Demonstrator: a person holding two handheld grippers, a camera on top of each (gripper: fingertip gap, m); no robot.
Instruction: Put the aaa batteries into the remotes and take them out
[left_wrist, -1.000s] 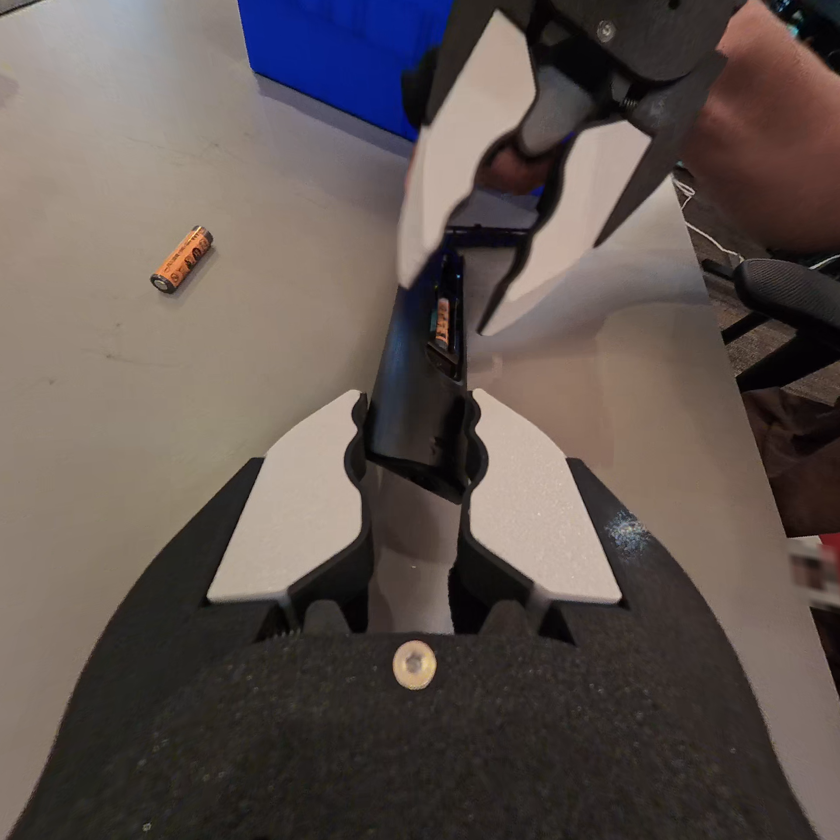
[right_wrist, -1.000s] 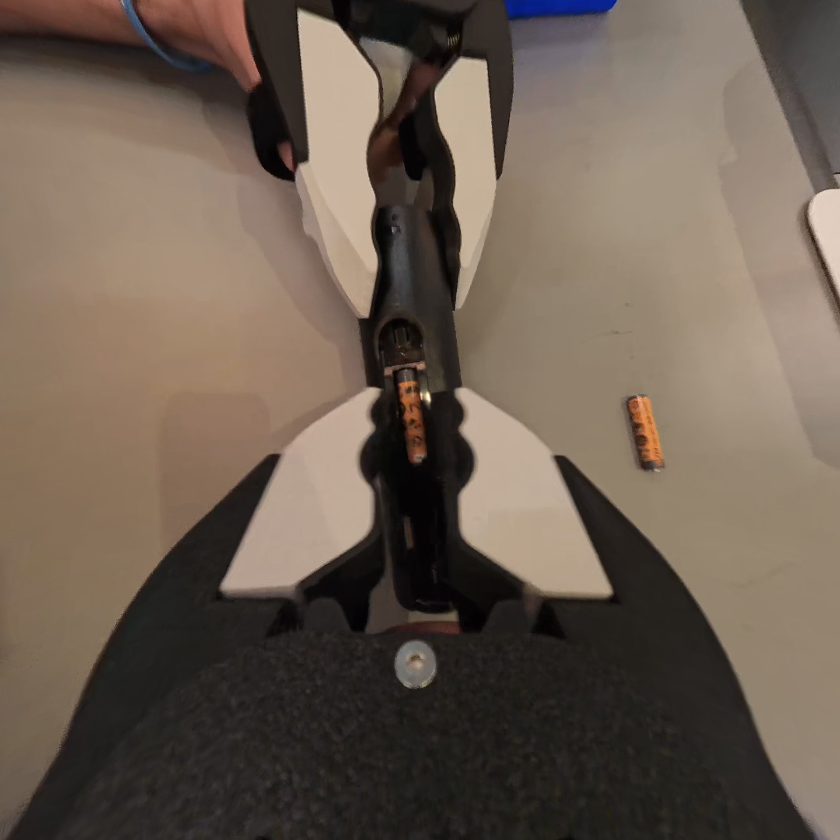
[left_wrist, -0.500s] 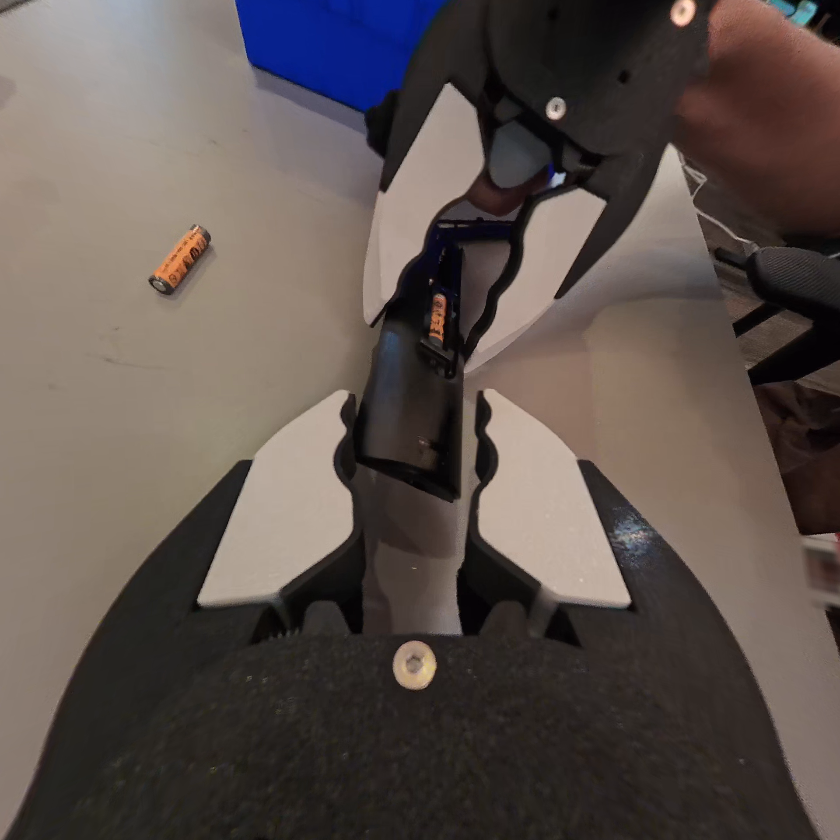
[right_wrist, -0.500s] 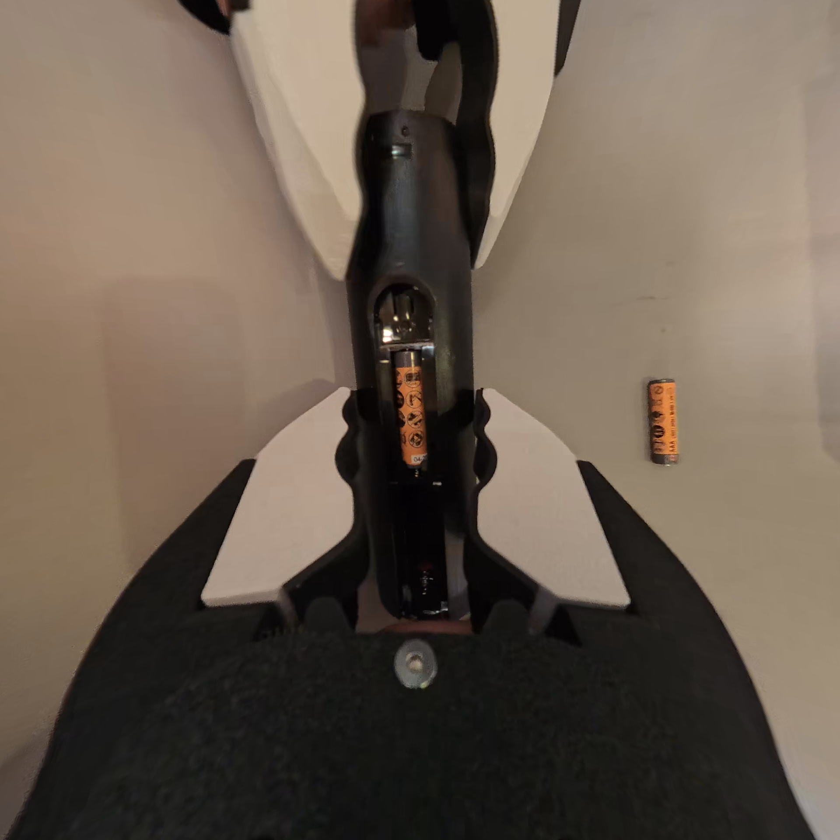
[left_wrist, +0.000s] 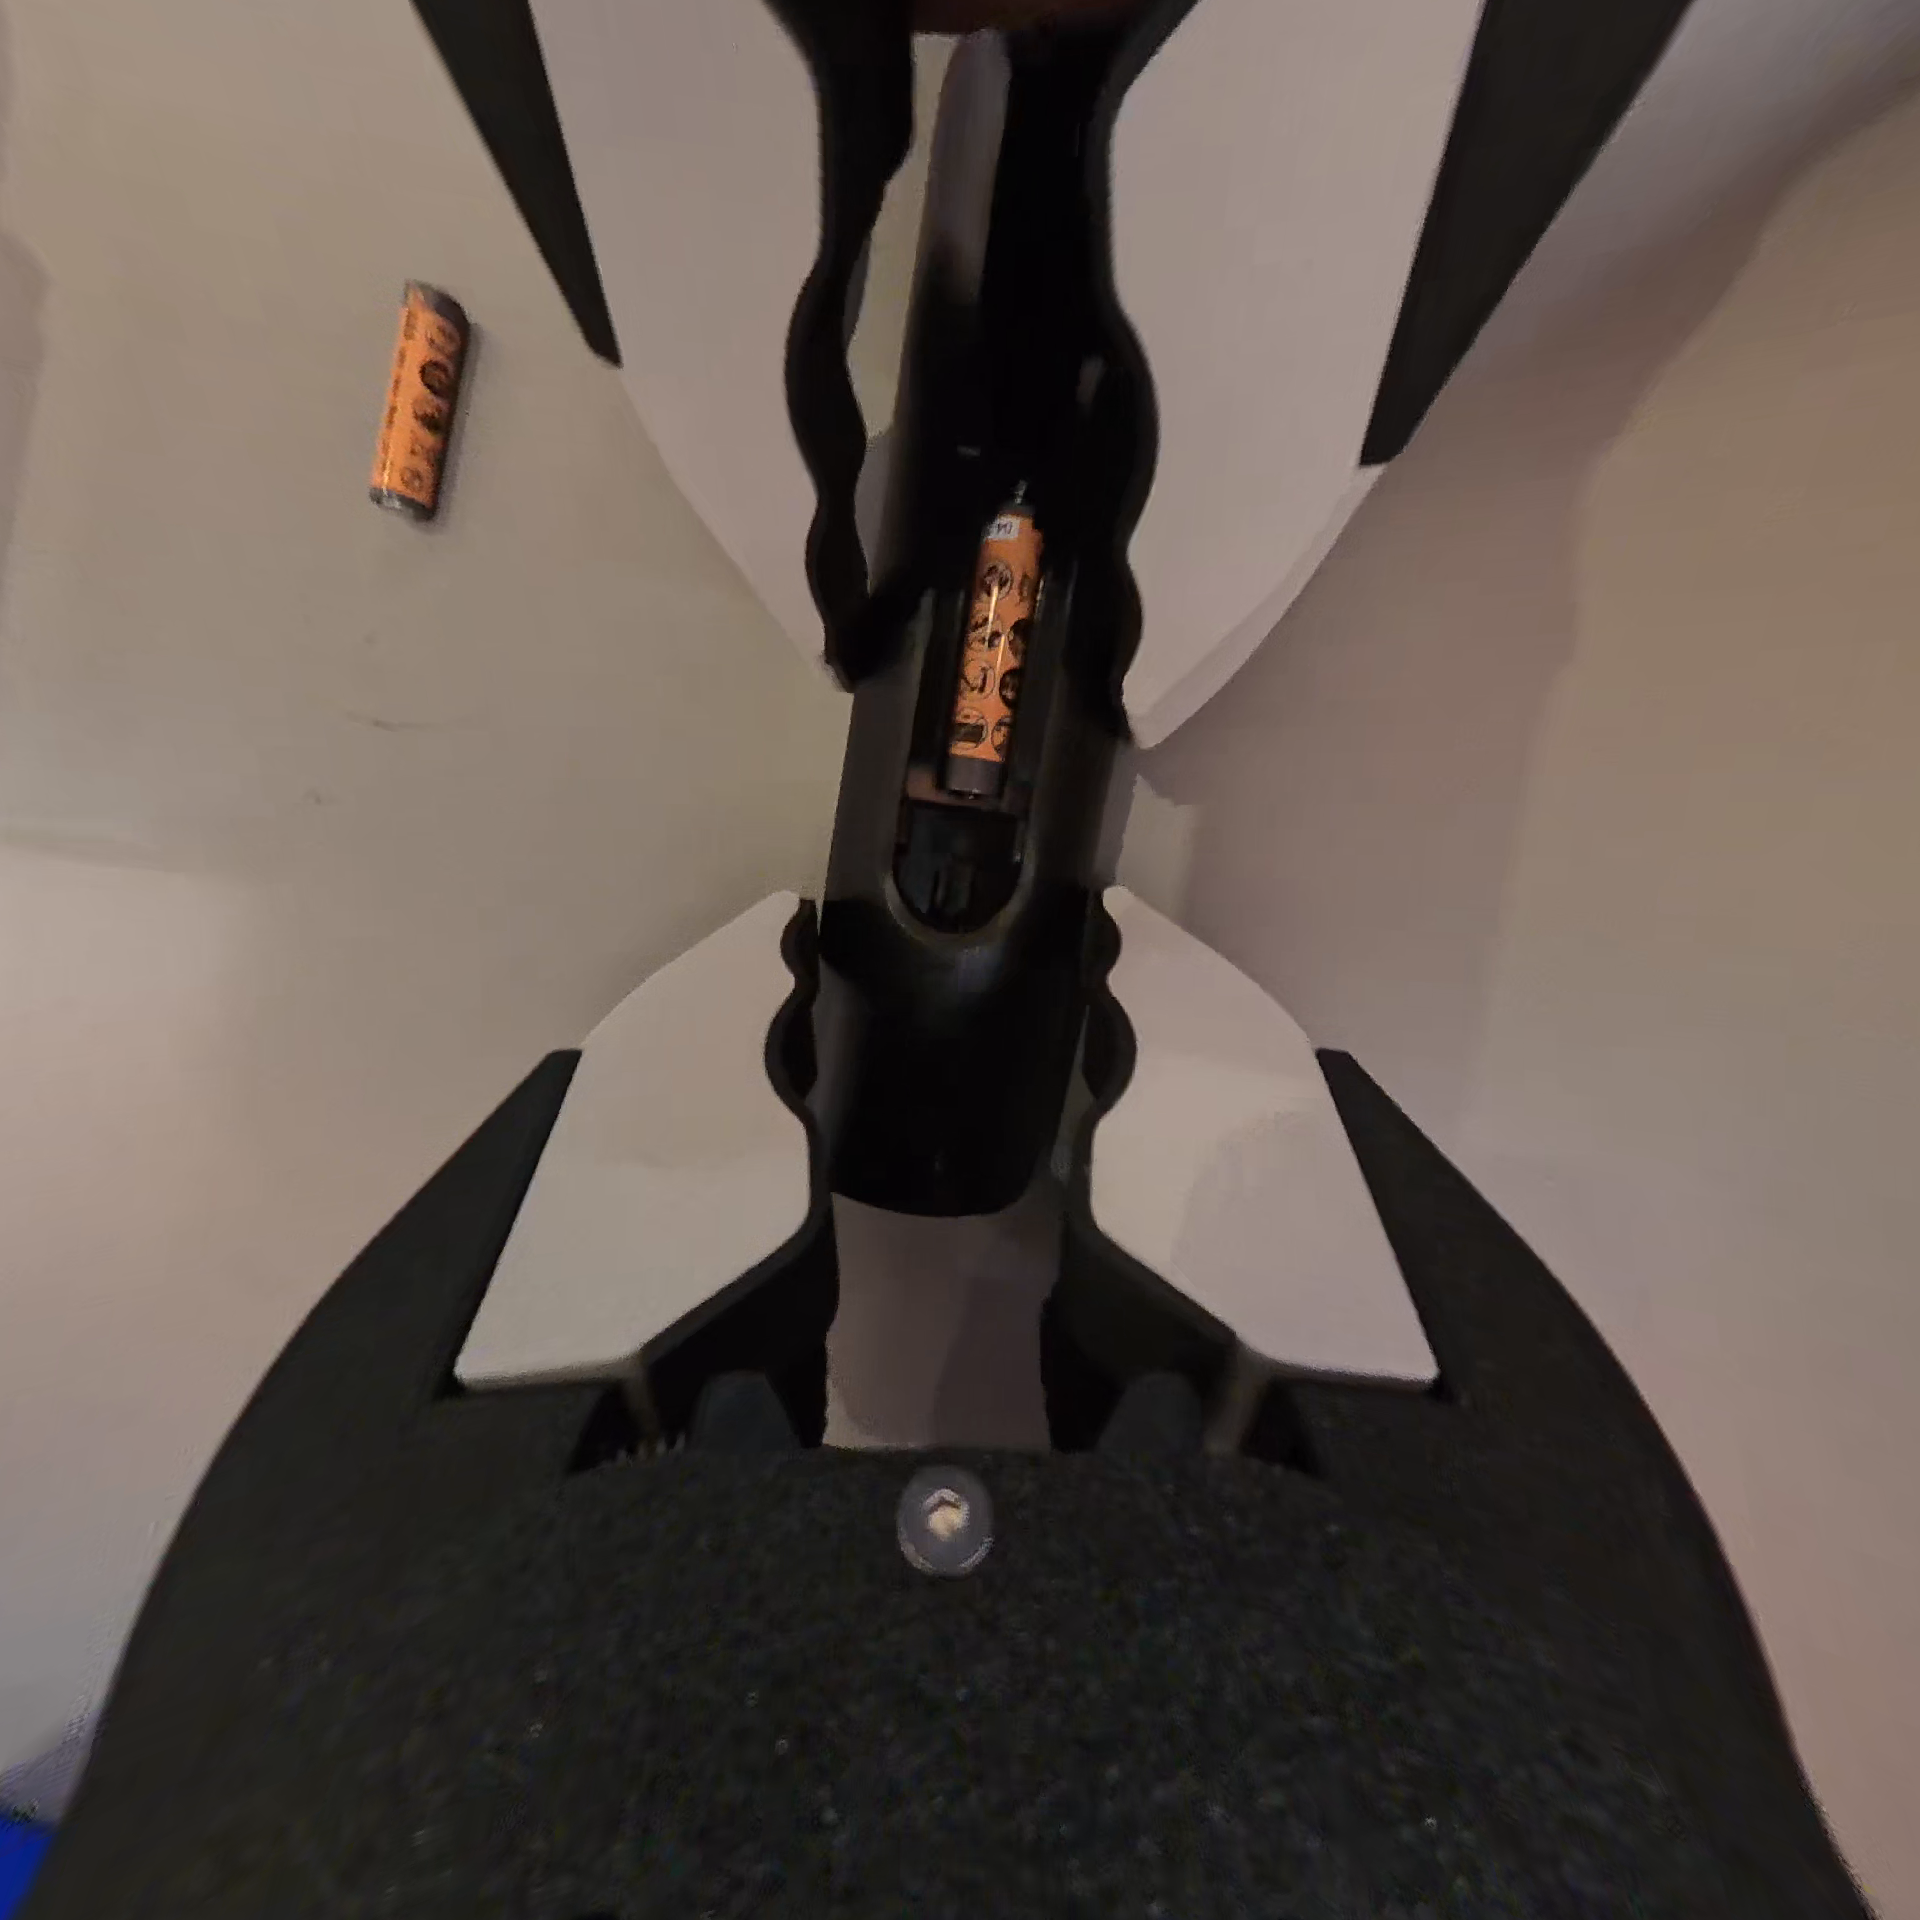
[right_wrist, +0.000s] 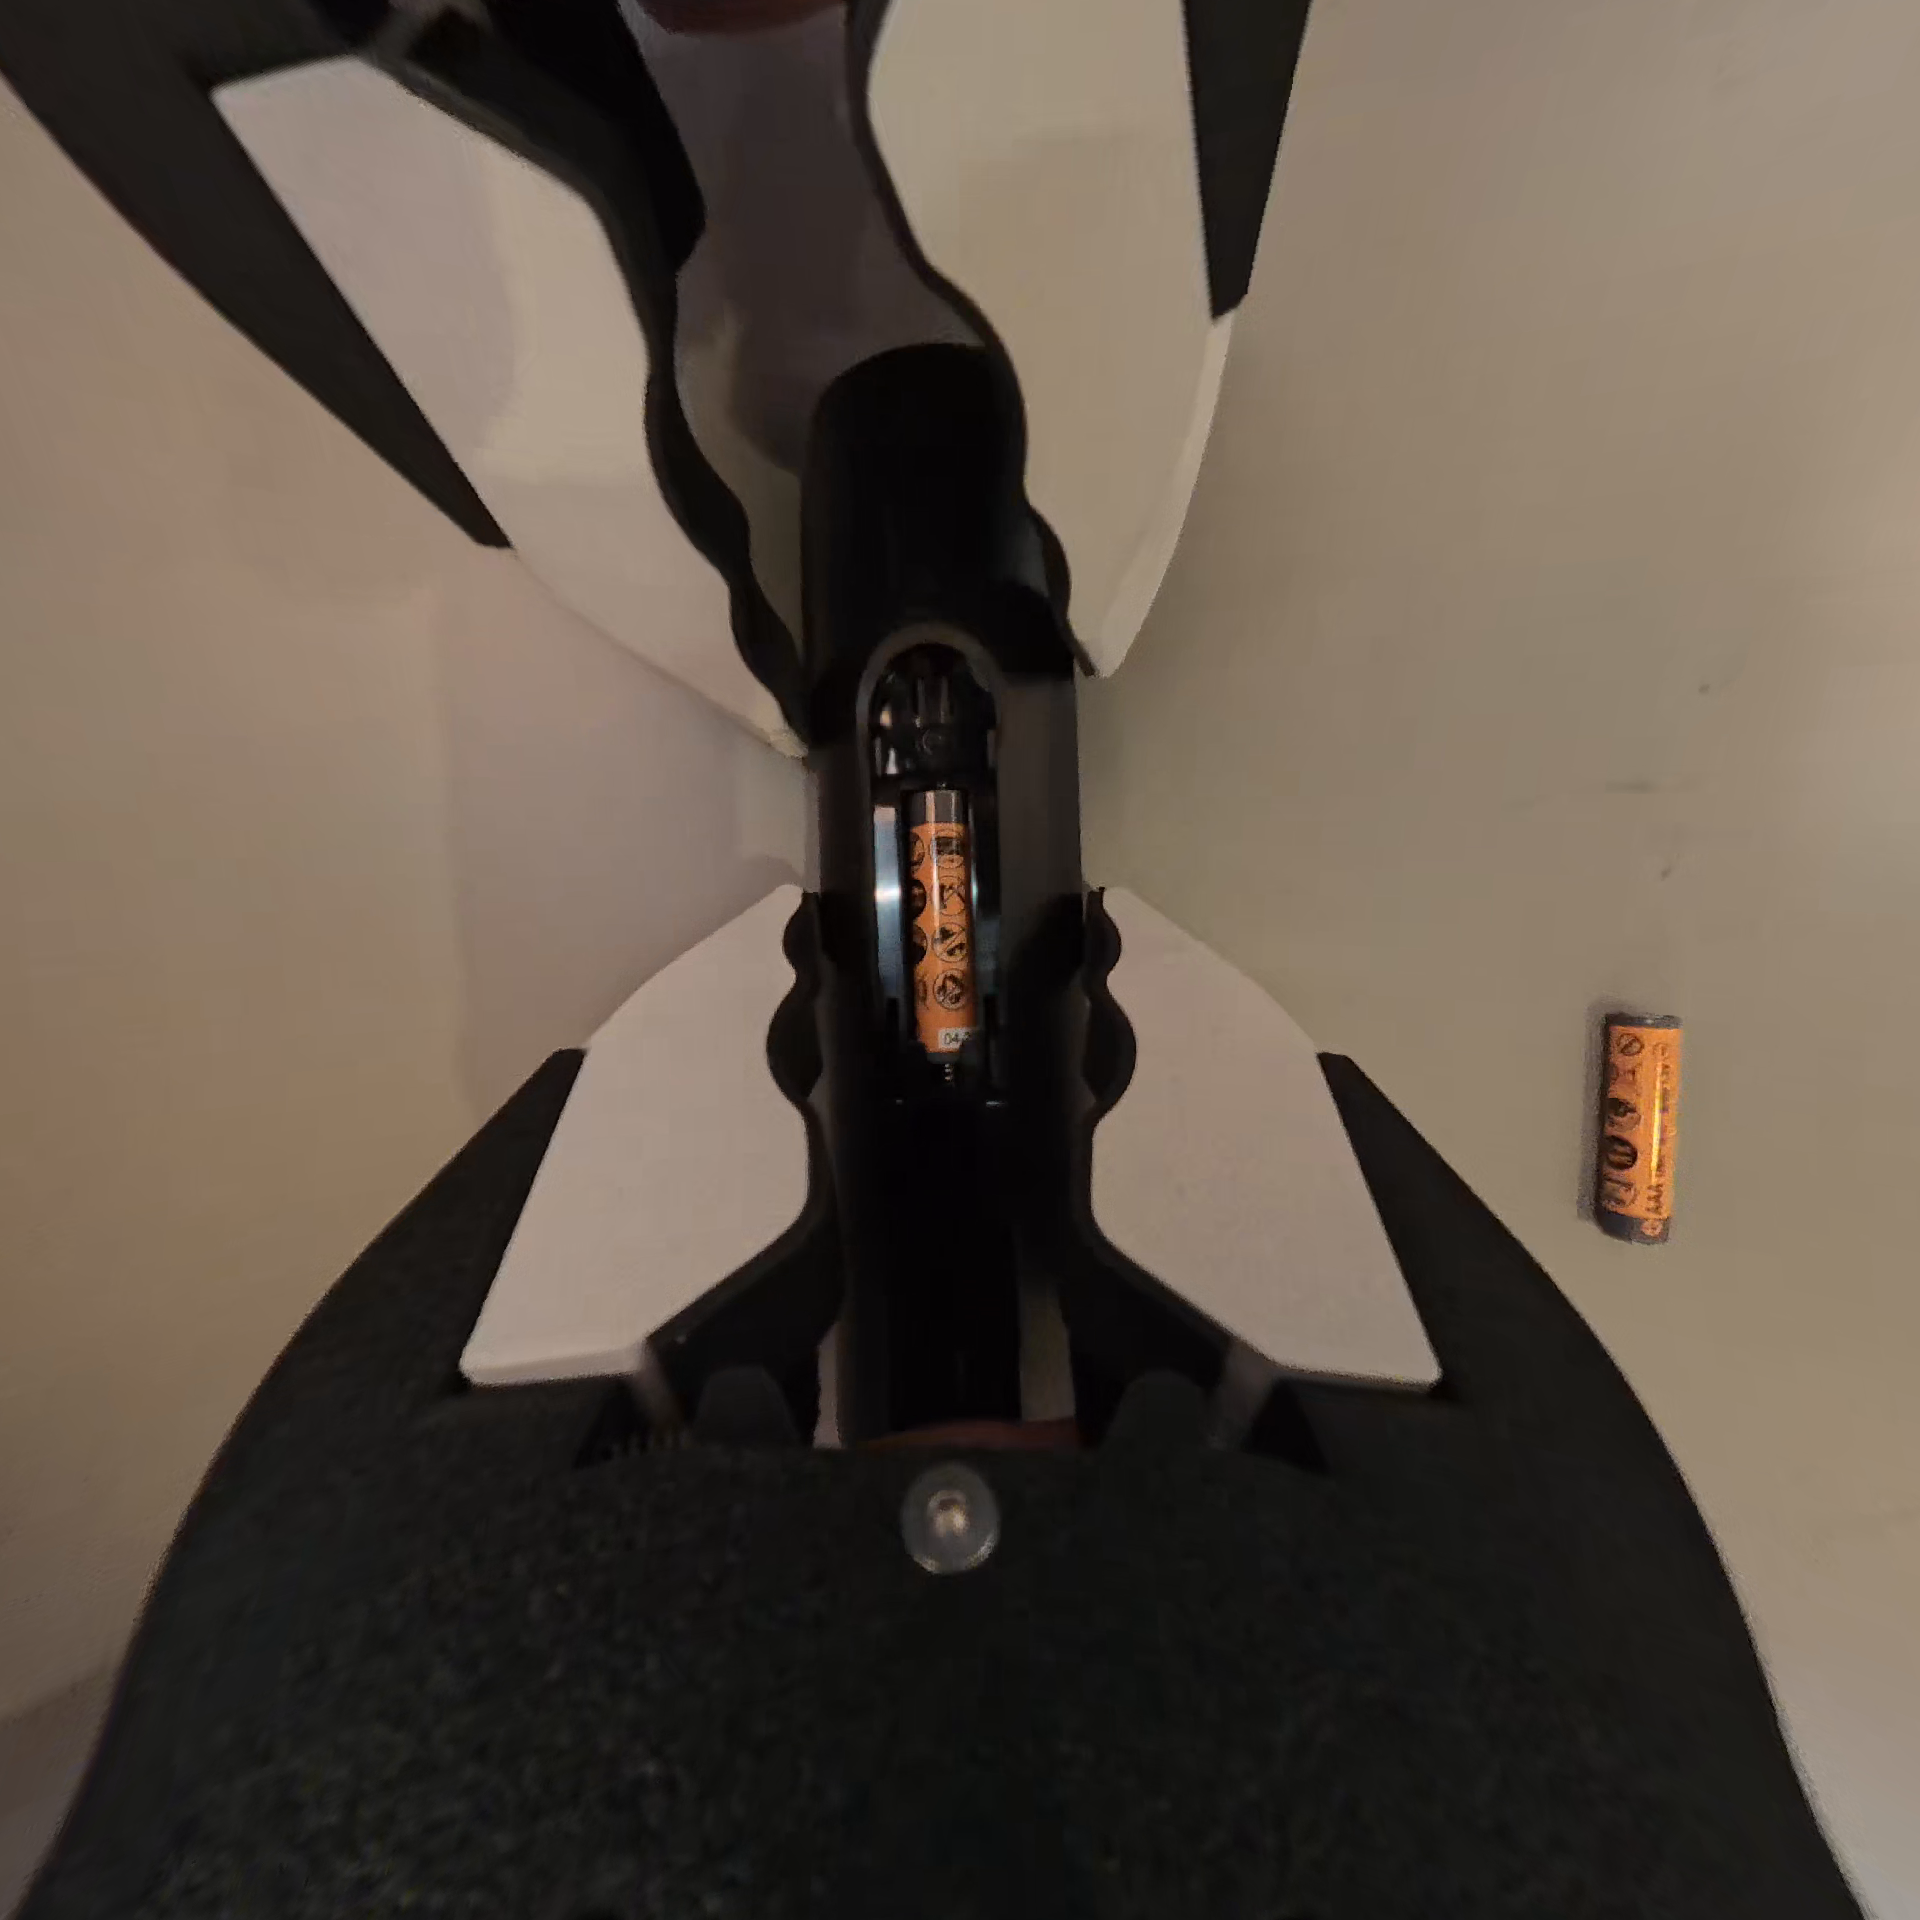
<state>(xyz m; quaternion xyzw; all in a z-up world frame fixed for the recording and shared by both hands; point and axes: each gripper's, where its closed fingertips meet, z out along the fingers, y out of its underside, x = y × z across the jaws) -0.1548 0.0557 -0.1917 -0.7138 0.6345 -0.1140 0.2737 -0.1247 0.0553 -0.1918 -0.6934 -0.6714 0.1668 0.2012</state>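
Two tools meet nose to nose over a pale bench (left_wrist: 260, 1039), each closed on an opposite end of one black remote (left_wrist: 935, 1070). In the left wrist view the left tool (left_wrist: 940, 914) fills the lower half of the frame, its white fingers (left_wrist: 665, 1122) pressed against the sides of the remote's rounded near end. The right tool (left_wrist: 982, 707) reaches down from the top of that frame, its wavy black inner edges hugging the remote's far part.

In the right wrist view the right tool (right_wrist: 940, 904) sits at the bottom, pinching the remote (right_wrist: 914, 540) around the open battery bay, with the remote's body running back between the fingers toward the camera. The left tool (right_wrist: 935, 696) comes in from the top of that frame, tilted slightly to the left, gripping the far rounded end.

The bay faces up with its cover off. One orange battery (left_wrist: 992, 644) lies lengthwise inside it, with a dark slot of the bay showing beside it. A second orange battery (left_wrist: 418, 400) lies loose on the bench at the upper left of the left wrist view, well apart from the remote; the same loose battery (right_wrist: 1640, 1127) shows at the right edge of the right wrist view.

The bench is plain and matte, with a few faint scuff marks (right_wrist: 1662, 821). A small patch of blue (left_wrist: 21, 1860) shows at the lower left corner of the left wrist view. Both frames are slightly blurred.
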